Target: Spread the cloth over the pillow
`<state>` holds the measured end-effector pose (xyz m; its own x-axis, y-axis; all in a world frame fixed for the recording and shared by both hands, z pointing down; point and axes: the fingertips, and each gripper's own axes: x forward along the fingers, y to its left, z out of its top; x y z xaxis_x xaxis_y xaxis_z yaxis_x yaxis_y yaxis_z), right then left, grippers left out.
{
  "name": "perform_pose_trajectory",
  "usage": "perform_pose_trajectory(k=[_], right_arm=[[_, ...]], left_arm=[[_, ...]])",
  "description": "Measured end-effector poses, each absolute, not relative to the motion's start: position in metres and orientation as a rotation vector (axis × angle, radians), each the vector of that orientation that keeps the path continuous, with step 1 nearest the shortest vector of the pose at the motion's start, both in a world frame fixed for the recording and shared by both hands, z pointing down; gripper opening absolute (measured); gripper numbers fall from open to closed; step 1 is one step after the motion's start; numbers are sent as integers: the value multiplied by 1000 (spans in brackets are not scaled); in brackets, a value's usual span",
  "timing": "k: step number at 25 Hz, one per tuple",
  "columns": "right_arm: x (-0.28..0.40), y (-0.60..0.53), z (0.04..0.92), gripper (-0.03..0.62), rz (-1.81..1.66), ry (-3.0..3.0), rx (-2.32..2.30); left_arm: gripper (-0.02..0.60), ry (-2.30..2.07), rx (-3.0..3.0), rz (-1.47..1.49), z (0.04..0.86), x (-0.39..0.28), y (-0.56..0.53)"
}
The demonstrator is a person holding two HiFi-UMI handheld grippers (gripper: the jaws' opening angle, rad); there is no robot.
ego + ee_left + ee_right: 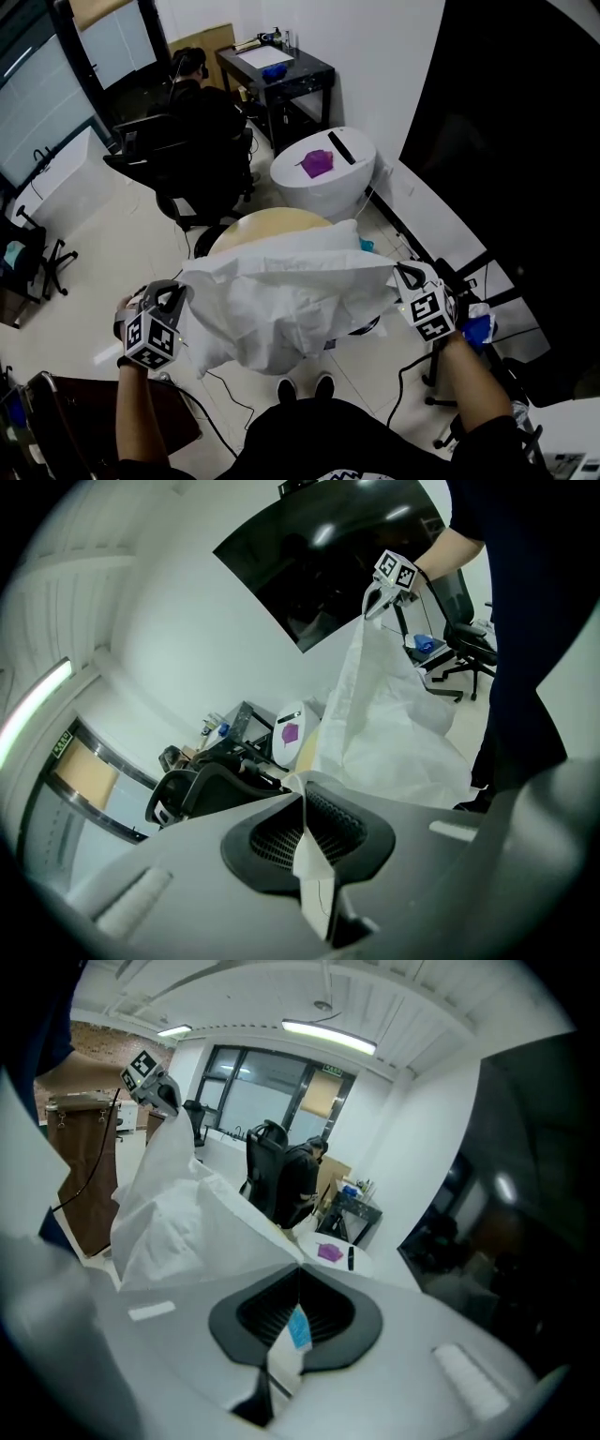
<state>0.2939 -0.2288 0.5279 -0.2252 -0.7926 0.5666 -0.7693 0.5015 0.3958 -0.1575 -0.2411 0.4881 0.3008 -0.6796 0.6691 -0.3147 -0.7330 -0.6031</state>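
Note:
A white cloth (281, 309) hangs stretched between my two grippers, sagging in the middle above my shoes. My left gripper (176, 294) is shut on its left corner, and a fold of cloth (315, 874) is pinched in the jaws. My right gripper (407, 276) is shut on the right corner, where a blue label (298, 1328) shows between the jaws. Behind the cloth's upper edge, the white pillow (323, 234) lies on a round wooden table (246, 228). In each gripper view the other gripper holds the far corner aloft.
A white round stand (323, 173) with a purple object (317, 163) and a black marker stands beyond the table. A person sits in a black office chair (192, 159) at the back left. A black desk (277, 75) and a dark screen (516, 141) border the room.

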Motion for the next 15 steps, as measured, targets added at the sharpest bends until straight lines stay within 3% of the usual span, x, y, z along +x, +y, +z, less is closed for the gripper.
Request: perform_pose_trajectory(k=[15], right_arm=[[325,-260,376,11,-410,-1961,1454]], left_arm=[[0,1076,-1958,-1444,386,-236,-213]])
